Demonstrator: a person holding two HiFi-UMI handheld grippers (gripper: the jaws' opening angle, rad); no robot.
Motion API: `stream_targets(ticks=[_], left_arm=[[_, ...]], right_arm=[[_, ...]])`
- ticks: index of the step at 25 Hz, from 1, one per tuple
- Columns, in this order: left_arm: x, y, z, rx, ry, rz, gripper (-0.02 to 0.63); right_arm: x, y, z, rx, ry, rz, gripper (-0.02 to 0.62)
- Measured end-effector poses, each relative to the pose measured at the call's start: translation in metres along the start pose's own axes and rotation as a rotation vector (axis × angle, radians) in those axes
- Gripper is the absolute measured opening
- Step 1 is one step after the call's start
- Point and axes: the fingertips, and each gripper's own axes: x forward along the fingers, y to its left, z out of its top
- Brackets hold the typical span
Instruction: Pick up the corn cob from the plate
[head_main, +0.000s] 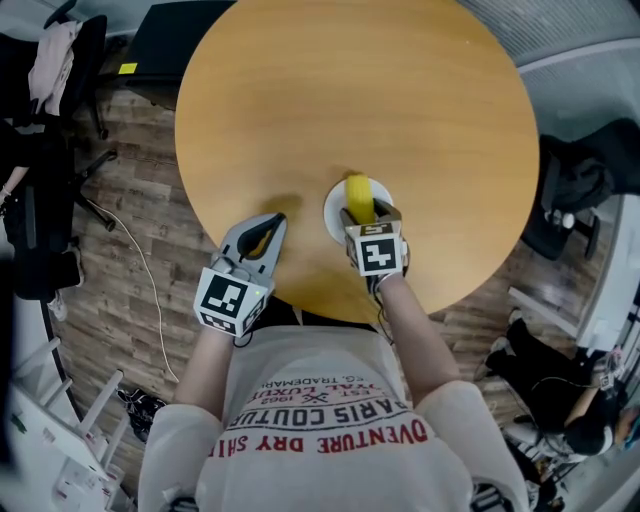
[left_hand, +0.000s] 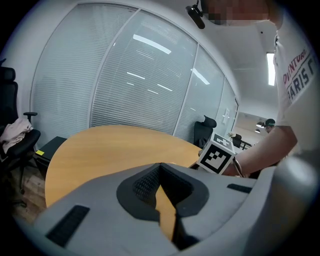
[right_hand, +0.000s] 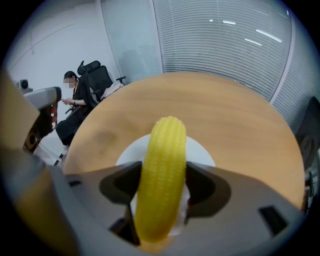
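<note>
A yellow corn cob (right_hand: 162, 175) lies on a small white plate (right_hand: 200, 150) near the front edge of the round wooden table (head_main: 350, 100). My right gripper (head_main: 370, 213) points steeply down over the plate. Its jaws stand wide, one on each side of the cob, close to it but not visibly squeezing it. In the head view the cob (head_main: 358, 193) sticks out beyond the jaws. My left gripper (head_main: 275, 222) hovers low over the table left of the plate (head_main: 334, 213), its tips together and nothing held.
Office chairs and a dark cabinet stand round the table on the wooden floor. A seated person is at the right edge of the head view. Bare tabletop stretches beyond the plate. The right gripper's marker cube (left_hand: 218, 155) shows in the left gripper view.
</note>
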Motion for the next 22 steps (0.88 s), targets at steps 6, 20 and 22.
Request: stream_targets(ticks=[6,20,22], left_arm=[[-0.003,-0.004,0.005,0.013,0.003,-0.007,0.034],[-0.013,-0.018,0.034,0.045,0.002,-0.031,0.034],[-0.017,-0.021,0.042,0.058,-0.006,-0.04,0.034]], right_arm=[[-0.002,-0.005,-0.002,0.009,0.008,0.008,0.272],[-0.066,0.002,0.025,0.097,-0.178,0.066,0.265],[-0.087,0.003,0.037,0.107,-0.242,0.061,0.265]])
